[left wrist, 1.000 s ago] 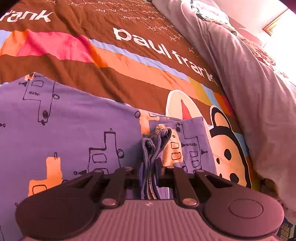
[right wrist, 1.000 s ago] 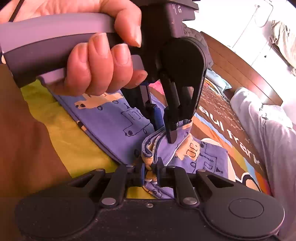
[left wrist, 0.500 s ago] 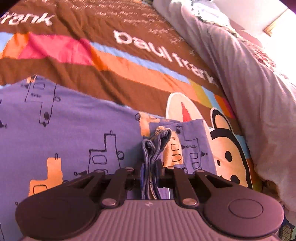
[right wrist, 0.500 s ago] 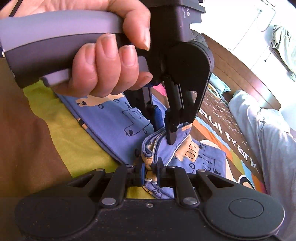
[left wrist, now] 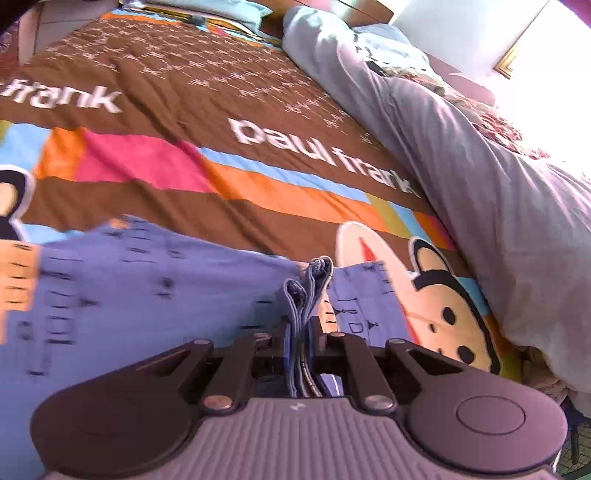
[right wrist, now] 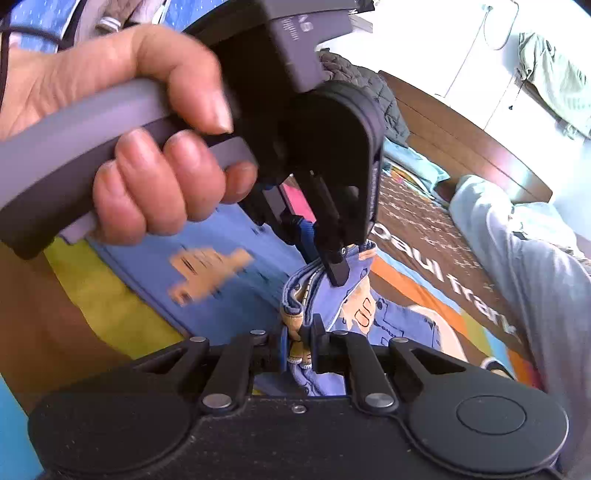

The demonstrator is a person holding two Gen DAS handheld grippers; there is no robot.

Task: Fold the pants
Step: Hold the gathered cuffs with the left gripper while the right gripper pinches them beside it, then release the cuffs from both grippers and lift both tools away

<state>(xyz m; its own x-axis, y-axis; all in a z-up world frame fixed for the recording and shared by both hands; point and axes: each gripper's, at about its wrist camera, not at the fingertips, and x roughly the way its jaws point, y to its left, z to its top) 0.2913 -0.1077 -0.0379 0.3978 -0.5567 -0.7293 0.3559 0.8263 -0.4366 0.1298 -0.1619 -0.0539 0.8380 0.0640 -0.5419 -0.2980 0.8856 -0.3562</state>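
Observation:
The pants (left wrist: 155,295) are purple-blue with orange and black printed drawings, lying on a colourful bedspread (left wrist: 184,129). My left gripper (left wrist: 301,332) is shut on a bunched edge of the pants, with folds sticking up between the jaws. My right gripper (right wrist: 300,343) is shut on the same bunched edge of the pants (right wrist: 236,266), close beside the left one. The left gripper (right wrist: 325,258), held in a hand (right wrist: 147,155), shows in the right wrist view just above and beyond the right jaws. The pants edge is lifted off the bed.
A grey-lilac duvet (left wrist: 480,166) lies heaped along the right side of the bed. A wooden headboard (right wrist: 461,133) and pillows (left wrist: 207,11) stand at the far end. A dark quilted jacket (right wrist: 369,85) lies beyond the hand.
Both grippers have lifted and moved with the pants edge still clamped. More of the far bed and headboard shows now. The fabric is blurred by motion.

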